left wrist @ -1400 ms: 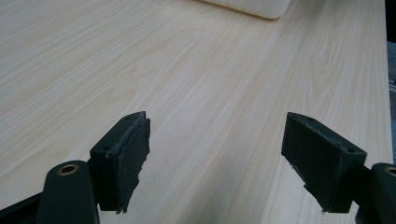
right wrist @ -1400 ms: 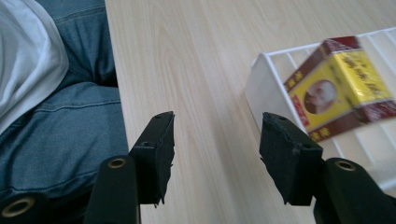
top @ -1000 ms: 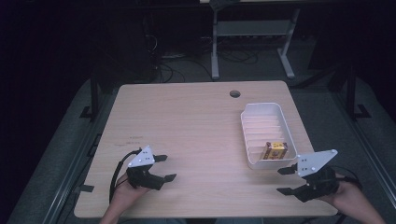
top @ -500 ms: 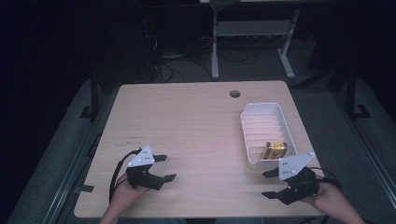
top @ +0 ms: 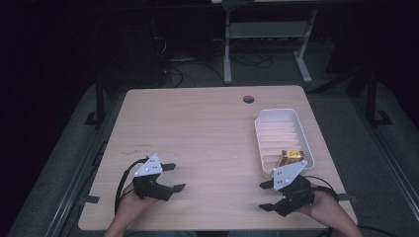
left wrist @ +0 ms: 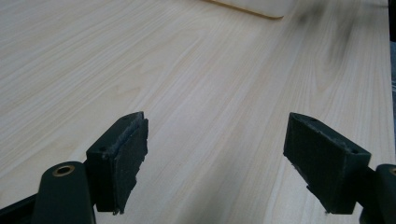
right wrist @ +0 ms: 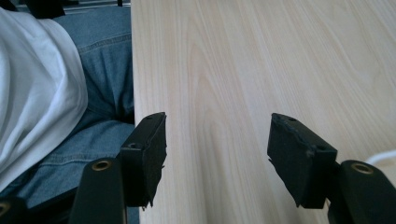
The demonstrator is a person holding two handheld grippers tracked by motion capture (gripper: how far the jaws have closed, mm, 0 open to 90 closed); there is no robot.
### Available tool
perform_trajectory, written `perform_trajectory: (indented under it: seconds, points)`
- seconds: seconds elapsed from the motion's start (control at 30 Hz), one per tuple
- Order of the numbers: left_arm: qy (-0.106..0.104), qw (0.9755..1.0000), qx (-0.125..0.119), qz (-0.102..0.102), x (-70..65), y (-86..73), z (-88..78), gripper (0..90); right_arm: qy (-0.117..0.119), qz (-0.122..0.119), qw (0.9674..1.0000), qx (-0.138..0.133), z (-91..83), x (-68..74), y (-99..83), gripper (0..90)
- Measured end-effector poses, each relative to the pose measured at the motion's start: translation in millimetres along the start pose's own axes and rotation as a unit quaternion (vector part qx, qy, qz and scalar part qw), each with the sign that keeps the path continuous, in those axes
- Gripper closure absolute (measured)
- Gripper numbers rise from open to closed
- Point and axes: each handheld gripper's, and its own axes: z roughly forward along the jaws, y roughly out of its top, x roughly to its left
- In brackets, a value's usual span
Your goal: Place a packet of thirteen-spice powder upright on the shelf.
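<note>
My left gripper [top: 175,177] lies on the wooden table [top: 207,128] near its front left. Its jaws point right and stand open with nothing between them, having just been opening a little. The left gripper view [left wrist: 215,154] has bare wood between the pads. My right gripper [top: 262,196] is at the front right, pointing left, just in front of the white tray [top: 260,143]. Its jaws are open and empty and have just been opening. In the right gripper view [right wrist: 217,154] they straddle the table's front edge. A small yellow and black box [top: 291,157] lies in the tray's near end.
A round cable hole [top: 248,99] sits near the table's far edge. A corner of the tray [left wrist: 252,4] is at the top of the left gripper view. The person's jeans [right wrist: 93,70] and white shirt [right wrist: 32,84] are beside the table edge. A desk frame [top: 267,34] stands behind.
The right gripper has moved left along the front edge, away from the right corner, and sunk a little. The left gripper has stayed in place.
</note>
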Motion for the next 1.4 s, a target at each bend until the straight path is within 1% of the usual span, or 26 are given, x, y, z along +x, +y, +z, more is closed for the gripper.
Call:
perform_trajectory:
  seconds: [0.13, 0.3, 0.47, 0.5, 0.63, 0.67, 0.7, 0.77, 0.87, 0.9, 0.97, 1.07, 1.17, 1.23, 1.3, 1.4]
  points:
    - [0.001, 1.0000, 0.002, 0.000, 0.4, -0.3, -0.2, 20.8, 0.003, 0.001, 1.0000, -0.006, 6.4, -0.7, 4.1, 36.0]
    - [0.001, 1.0000, 0.000, -0.001, 0.4, -0.2, -0.5, 20.3, 0.003, -0.004, 1.0000, 0.001, 14.4, -0.2, 8.9, 35.6]
    - [0.001, 1.0000, 0.001, 0.000, 0.1, -0.1, -0.3, 20.2, 0.006, -0.007, 1.0000, -0.001, 20.2, 0.2, 13.7, 35.1]
    - [0.000, 1.0000, 0.001, 0.000, 0.1, -0.1, -0.1, 20.1, 0.008, -0.009, 0.9999, -0.001, 24.7, 0.8, 16.8, 34.5]
    - [-0.001, 1.0000, 0.002, 0.000, 0.0, -0.1, 0.2, 20.0, 0.011, -0.010, 0.9999, 0.002, 31.1, 1.5, 20.7, 34.3]
    - [-0.001, 1.0000, 0.003, 0.000, -0.1, -0.2, 0.3, 20.0, 0.017, -0.007, 0.9998, -0.003, 36.2, 1.7, 22.2, 34.3]
    - [-0.001, 1.0000, 0.003, 0.000, -0.1, -0.2, 0.3, 20.0, 0.017, -0.007, 0.9998, -0.003, 36.2, 1.7, 22.2, 34.3]
    - [-0.001, 1.0000, 0.003, 0.001, -0.1, -0.3, 0.5, 20.0, 0.021, -0.007, 0.9998, 0.000, 45.1, 3.1, 23.8, 33.9]
    - [-0.002, 1.0000, 0.005, 0.002, -0.6, -0.5, 1.6, 20.0, 0.022, -0.009, 0.9997, 0.003, 53.3, 6.0, 24.0, 33.5]
    - [-0.003, 1.0000, 0.005, 0.002, -1.0, -0.4, 1.9, 20.0, 0.024, -0.004, 0.9997, 0.002, 55.4, 7.4, 23.8, 33.5]
    - [-0.004, 1.0000, 0.006, 0.004, -1.6, -0.3, 2.6, 20.0, 0.027, -0.001, 0.9996, -0.002, 58.3, 9.3, 22.4, 33.0]
    - [-0.004, 0.9999, 0.008, 0.005, -2.4, -0.4, 3.9, 20.0, 0.023, 0.001, 0.9997, 0.000, 60.1, 12.0, 21.9, 32.7]
    - [-0.006, 0.9999, 0.011, 0.006, -3.2, -0.6, 5.6, 19.7, 0.027, 0.010, 0.9995, -0.016, 60.7, 16.6, 20.0, 32.3]
    - [-0.006, 0.9998, 0.013, 0.010, -3.7, -0.2, 6.1, 19.7, 0.023, 0.010, 0.9995, -0.018, 61.1, 20.8, 18.2, 31.9]
    - [-0.006, 0.9999, 0.011, 0.008, -4.1, -0.6, 5.9, 19.7, 0.017, 0.008, 0.9997, -0.017, 62.6, 25.0, 15.8, 31.7]
    - [-0.006, 0.9999, 0.012, 0.007, -4.1, -1.0, 5.7, 19.7, 0.012, 0.009, 0.9998, -0.012, 63.9, 25.0, 15.0, 30.7]
